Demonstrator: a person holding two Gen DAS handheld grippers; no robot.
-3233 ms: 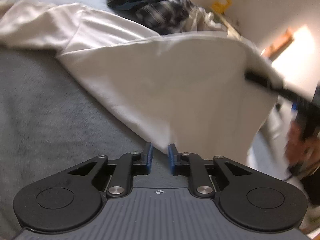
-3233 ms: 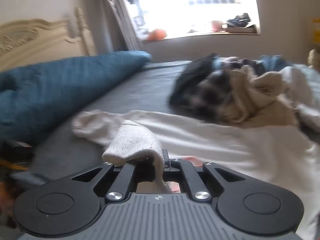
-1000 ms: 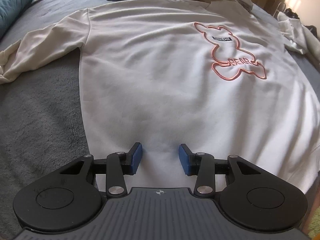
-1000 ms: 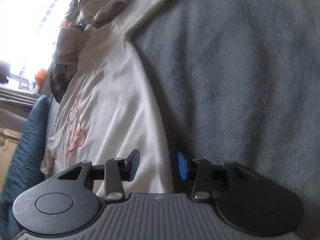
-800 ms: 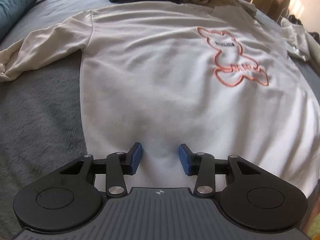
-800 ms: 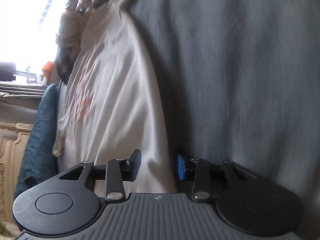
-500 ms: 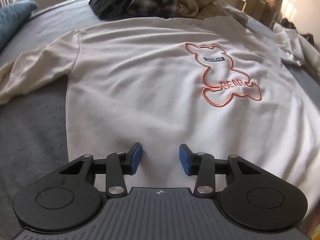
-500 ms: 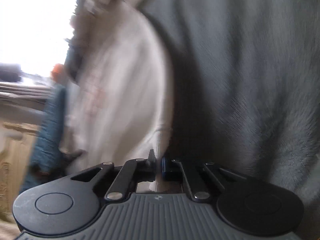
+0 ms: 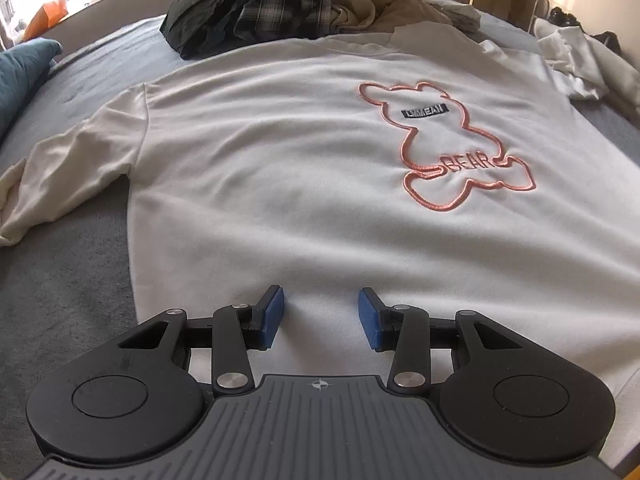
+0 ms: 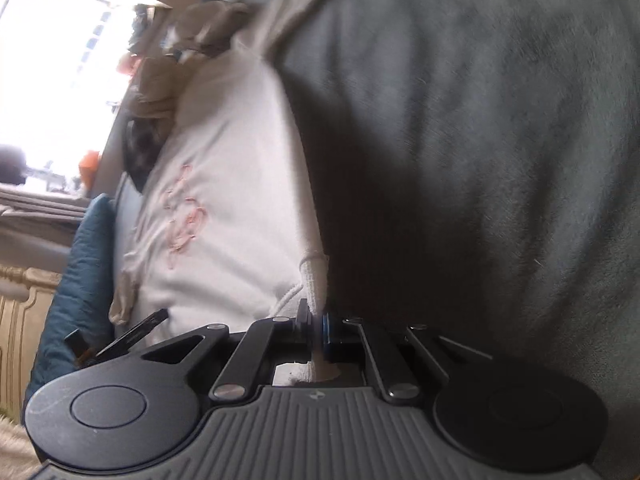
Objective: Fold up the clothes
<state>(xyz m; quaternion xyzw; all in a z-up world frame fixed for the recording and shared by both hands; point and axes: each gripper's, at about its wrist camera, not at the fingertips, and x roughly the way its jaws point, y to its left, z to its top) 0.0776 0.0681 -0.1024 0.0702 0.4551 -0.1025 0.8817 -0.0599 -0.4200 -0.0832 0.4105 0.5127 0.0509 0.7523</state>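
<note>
Fingers first: on our left gripper (image 9: 321,317) the blue pads (image 9: 271,317) stand apart over the lower body of the white sweatshirt (image 9: 280,184), with nothing pinched between them. The sweatshirt lies face up and spread flat on the grey blanket (image 9: 60,280), its pink bear outline (image 9: 448,152) uppermost and its sleeve (image 9: 68,172) trailing toward the left edge, near the teal pillow (image 9: 20,76). Beyond its collar sits a pile of dark and plaid clothes (image 9: 256,4).

Moving to our right gripper (image 10: 316,330), the jaws are clamped tight on the ribbed hem corner (image 10: 314,280) of the same sweatshirt, which is raised off the blanket in a thin upright fold.

We judge the main risk to be a lopsided fold: only one corner is gripped, so if we carry it across while our left pads hold nothing, the body could drag and bunch, and the far sleeve could pull in crooked. The pinch is also narrow, so a sharp tug might slip the hem out.
</note>
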